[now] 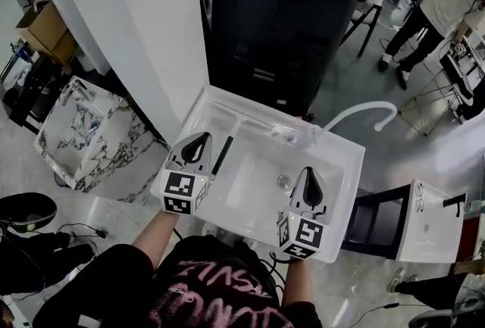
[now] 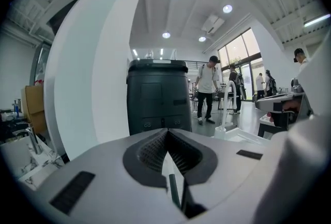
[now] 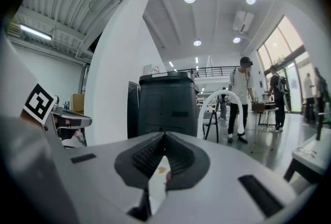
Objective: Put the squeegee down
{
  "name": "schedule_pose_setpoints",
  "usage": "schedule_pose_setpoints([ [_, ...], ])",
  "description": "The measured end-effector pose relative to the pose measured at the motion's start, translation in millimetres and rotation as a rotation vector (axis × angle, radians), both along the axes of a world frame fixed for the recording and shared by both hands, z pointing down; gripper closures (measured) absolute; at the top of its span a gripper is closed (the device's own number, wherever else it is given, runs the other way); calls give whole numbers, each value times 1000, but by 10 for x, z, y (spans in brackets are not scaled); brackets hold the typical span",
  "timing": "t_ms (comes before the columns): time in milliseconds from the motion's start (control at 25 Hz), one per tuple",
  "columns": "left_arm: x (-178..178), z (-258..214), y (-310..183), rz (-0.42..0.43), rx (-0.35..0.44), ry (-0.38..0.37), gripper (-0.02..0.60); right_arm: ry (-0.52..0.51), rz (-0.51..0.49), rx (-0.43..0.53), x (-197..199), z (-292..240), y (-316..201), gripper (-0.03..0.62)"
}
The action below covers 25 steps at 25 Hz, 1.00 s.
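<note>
left gripper (image 1: 198, 142) hangs over the sink's (image 1: 341, 167) left ledge, its fingers (image 2: 150, 153) pressed together with nothing between them. right gripper (image 1: 309, 176) sits above the near right rim, fingers (image 3: 145, 155) also tip to tip, nothing held. the squeegee (image 1: 222, 154) is down: a thin dark bar lying flat on that left ledge, just right of the left gripper, and it shows below the closed fingers in the left gripper view (image 2: 175, 189).

edges now: a white wall (image 1: 136, 31) runs close along the sink's left side, a black cabinet (image 1: 280, 16) stands right behind its far edge, and a dark frame (image 1: 371, 217) butts up on the right. open grey floor (image 1: 356, 76) lies toward the upper right, where people stand well apart. a marbled stand (image 1: 83, 129) sits at the left of the frame.

the basin (image 1: 254, 182) shows its drain (image 1: 283, 182) in the middle; a white hose (image 1: 364, 110) curves off the far right corner.
</note>
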<state>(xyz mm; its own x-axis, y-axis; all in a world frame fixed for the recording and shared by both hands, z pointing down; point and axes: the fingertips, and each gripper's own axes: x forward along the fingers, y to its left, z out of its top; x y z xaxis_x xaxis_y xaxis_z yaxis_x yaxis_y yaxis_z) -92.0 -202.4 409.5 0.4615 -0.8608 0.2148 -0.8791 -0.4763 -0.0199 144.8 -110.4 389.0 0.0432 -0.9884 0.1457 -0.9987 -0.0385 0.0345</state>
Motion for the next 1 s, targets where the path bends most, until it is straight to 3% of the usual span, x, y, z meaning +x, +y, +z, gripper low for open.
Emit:
schedule_pose_setpoints([
  [640,142,-456,-34,40,104,23,571,46,36,74,125,-367,-11,574],
  [1000,193,-486,-34,51,115,45,571,45,31,92,139,-411,-36,574],
])
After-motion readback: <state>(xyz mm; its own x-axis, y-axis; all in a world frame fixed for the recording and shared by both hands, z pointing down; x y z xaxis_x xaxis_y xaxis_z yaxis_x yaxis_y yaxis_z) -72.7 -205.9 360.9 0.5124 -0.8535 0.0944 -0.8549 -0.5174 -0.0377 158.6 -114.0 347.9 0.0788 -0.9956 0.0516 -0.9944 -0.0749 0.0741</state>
